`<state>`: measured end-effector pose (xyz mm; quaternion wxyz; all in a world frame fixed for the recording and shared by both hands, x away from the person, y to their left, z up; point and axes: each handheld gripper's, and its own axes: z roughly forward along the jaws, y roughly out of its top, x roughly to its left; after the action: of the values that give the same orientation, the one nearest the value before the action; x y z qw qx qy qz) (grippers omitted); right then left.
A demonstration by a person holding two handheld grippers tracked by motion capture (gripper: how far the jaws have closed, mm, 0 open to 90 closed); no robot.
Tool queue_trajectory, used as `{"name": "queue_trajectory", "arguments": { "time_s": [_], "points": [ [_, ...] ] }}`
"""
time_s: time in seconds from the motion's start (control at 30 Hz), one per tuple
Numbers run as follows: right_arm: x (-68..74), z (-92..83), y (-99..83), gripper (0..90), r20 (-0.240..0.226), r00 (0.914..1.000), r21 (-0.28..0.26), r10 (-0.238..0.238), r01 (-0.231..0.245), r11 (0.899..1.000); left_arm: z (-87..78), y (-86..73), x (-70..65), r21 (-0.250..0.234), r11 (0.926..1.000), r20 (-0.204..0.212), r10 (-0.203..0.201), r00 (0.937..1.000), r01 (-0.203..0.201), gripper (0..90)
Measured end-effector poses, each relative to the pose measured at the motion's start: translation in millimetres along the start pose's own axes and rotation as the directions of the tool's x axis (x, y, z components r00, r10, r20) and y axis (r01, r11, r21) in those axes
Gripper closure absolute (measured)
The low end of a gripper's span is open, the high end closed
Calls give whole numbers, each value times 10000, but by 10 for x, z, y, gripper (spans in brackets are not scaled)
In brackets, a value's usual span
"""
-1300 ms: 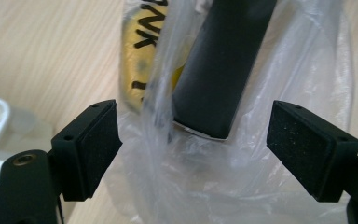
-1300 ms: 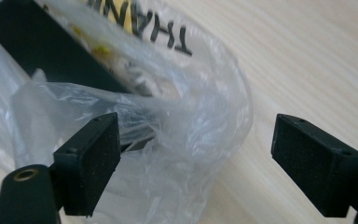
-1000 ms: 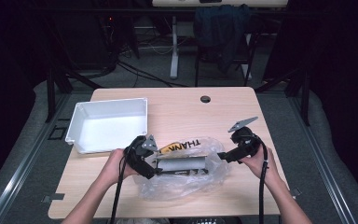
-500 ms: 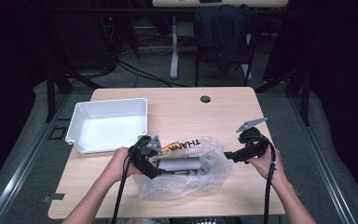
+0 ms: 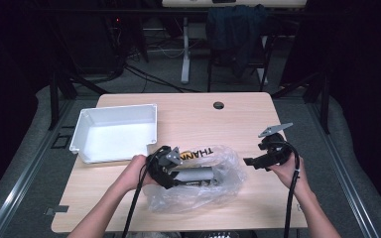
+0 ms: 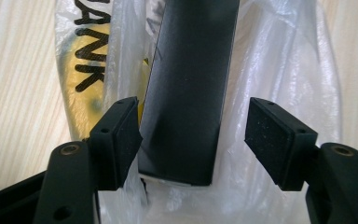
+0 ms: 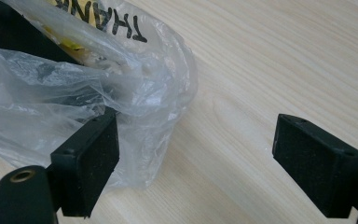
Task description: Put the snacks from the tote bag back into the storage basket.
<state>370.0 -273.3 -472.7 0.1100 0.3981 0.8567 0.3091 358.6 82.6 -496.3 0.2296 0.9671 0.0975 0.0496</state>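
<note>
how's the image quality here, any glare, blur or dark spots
High view: the table is evenly lit, the room behind falls to near black, and the white tray looks slightly washed out. Left gripper view: the black box in the plastic bag is sharp, with a soft sheen and pale bright film. Right gripper view: the near pads are a little soft, the wood grain crisp.

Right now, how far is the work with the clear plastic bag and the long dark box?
Nothing looks finished: the long dark box lies in the clear plastic bag. The left gripper has been closing around it, pads not yet pressing. The right gripper stands open beside the bag. Gripping and removal remain.
</note>
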Motion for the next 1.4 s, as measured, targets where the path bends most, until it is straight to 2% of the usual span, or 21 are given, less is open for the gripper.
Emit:
{"name": "queue_trajectory", "arguments": {
  "time_s": [0.17,0.23,0.4,0.43,0.5,0.6,0.77,0.8,1.0,1.2,1.4],
  "points": [
    [-21,14,-3,141,19,10000,57,-5,5,10000,81,23,54,50,10000,342,4,9994,-6,356],
    [-19,22,-7,140,-21,10000,39,2,-2,10000,106,29,69,257,9996,383,112,9992,-122,356],
    [-17,46,-17,140,-97,10000,144,-20,21,9999,124,12,91,140,9999,455,-1,9990,-6,367],
    [-17,52,-17,140,2,10000,181,-48,48,9998,132,9,95,171,9998,464,28,9989,-36,369],
    [-15,58,-18,140,-20,10000,167,-45,46,9998,156,6,108,455,9989,466,93,9989,-114,372],
    [-13,64,-14,141,-72,10000,203,-44,45,9998,206,-4,127,546,9985,583,-24,9983,-7,382],
    [-24,69,-16,141,-54,10000,300,-44,46,9995,221,18,117,753,9970,520,131,9986,-170,393],
    [-31,74,-18,141,-67,10000,302,-64,66,9995,224,23,109,890,9955,589,278,9979,-330,395],
    [-12,90,-20,141,-123,9999,467,-93,99,9989,288,46,101,1227,9915,593,366,9976,-436,394],
    [5,113,-16,141,-121,9999,487,-75,81,9988,336,51,107,1382,9897,661,297,9974,-386,401],
    [21,130,-19,141,-158,9997,545,-171,179,9984,350,54,77,1397,9884,538,529,9972,-599,423]
  ]
}}
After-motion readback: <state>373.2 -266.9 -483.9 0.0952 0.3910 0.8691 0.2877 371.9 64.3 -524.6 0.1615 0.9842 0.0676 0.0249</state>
